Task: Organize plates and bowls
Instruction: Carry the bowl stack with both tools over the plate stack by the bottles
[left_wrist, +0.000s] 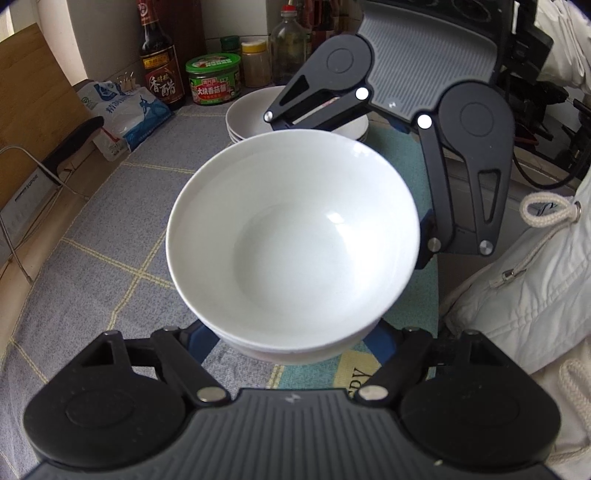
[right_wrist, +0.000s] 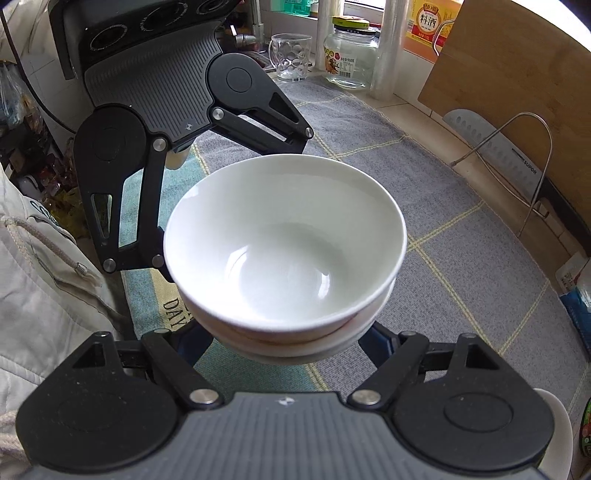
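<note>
At least two white bowls (left_wrist: 291, 236) sit nested in a stack; whether a third is under them I can't tell. Just past the bowls on one side is one pile of shallow white dishes (left_wrist: 247, 110), about three. Further that way are:
- one dark vinegar bottle (left_wrist: 160, 62)
- one clear glass bottle (left_wrist: 288, 48)
- three jars: a green-lidded jar (left_wrist: 214, 79), a yellow-capped jar (left_wrist: 254, 62) and a small green-capped jar (left_wrist: 229, 44)
- one salt bag (left_wrist: 122, 110)

More bottles crowd behind, too dim to count. On the opposite side of the bowls are:
- one glass mug (right_wrist: 291, 55)
- one big glass jar (right_wrist: 351, 55)
- one cooking-wine carton (right_wrist: 430, 29)
- one cutting board (right_wrist: 509, 55)
- one cleaver (right_wrist: 491, 136)
</note>
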